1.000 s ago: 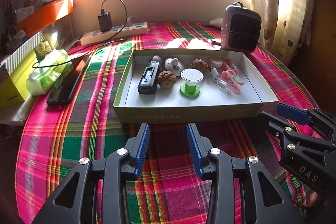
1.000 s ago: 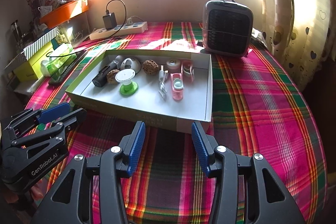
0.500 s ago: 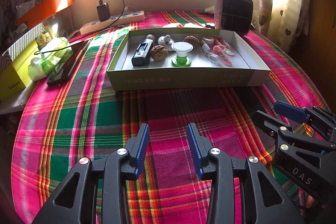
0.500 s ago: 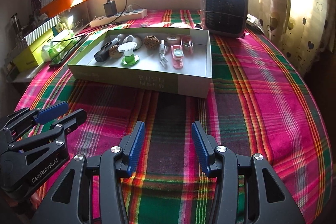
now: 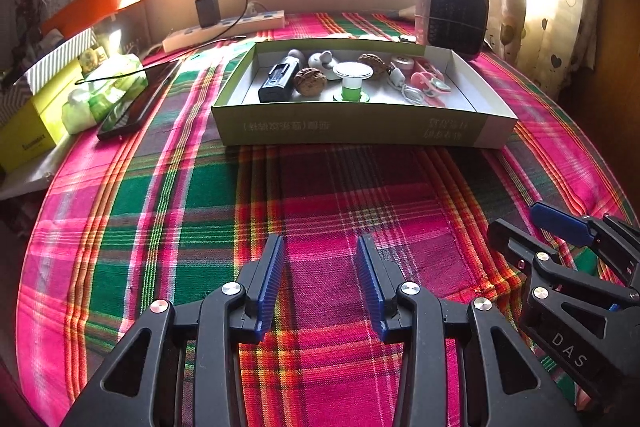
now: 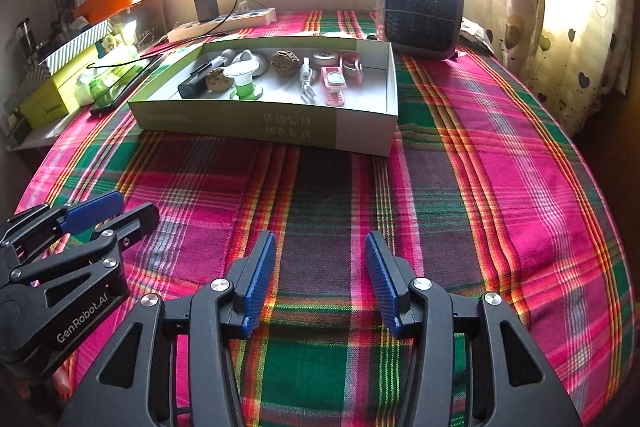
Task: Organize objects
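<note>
From the left wrist view, my left hand-held gripper [image 5: 319,279] hangs over the plaid cloth of the counter [image 5: 120,219], jaws parted and holding nothing. The shallow cardboard box [image 5: 360,127] sits well ahead of it, toward the window. Inside I make out a black rectangular gadget [image 5: 279,78], a walnut [image 5: 310,81] just beside it, a green-and-white spool-shaped piece [image 5: 352,83], a second walnut [image 5: 373,63] behind that, and pink clips [image 5: 430,87] toward the right end. The right hand-held gripper [image 5: 532,227] shows at the lower right edge of this view. A phone [image 5: 132,103] lies outside the box on the left, near a tissue pack [image 5: 100,91].

From the right wrist view, my right hand-held gripper [image 6: 320,275] is likewise spread and empty, low over the cloth and well short of the box [image 6: 280,125]. The space heater [image 6: 420,11] stands just behind the box's far right corner.

I judge everything is already in the box, so the step in hand is parking both tools. To do it well I would keep both low, apart from each other, and clear of the near wall of the box so nothing gets nudged.
</note>
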Demonstrator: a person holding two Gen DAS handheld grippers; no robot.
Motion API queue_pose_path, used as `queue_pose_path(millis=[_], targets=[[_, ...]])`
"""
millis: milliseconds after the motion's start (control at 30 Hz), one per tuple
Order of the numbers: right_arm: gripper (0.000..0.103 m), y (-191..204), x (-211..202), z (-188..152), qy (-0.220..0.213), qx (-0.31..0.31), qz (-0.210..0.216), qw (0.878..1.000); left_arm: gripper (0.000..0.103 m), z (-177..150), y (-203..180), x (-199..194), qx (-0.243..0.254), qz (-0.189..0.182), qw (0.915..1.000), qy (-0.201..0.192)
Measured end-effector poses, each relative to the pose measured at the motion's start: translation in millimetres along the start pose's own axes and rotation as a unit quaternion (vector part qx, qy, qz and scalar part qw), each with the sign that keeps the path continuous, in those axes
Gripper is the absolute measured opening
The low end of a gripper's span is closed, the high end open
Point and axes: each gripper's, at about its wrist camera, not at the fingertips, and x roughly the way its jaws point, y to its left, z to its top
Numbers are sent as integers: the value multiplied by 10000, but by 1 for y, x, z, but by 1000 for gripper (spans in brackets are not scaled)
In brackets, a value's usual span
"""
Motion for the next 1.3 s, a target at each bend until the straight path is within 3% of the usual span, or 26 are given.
queue_pose_path(millis=[167, 1300], targets=[[55, 2, -1, -2, 1, -32, -44, 10000, 37, -4, -2, -2, -104, 81, 9999, -60], [59, 4, 0, -2, -19, 8, -123, 9999, 39, -6, -2, -3, -199, 108, 9997, -97]])
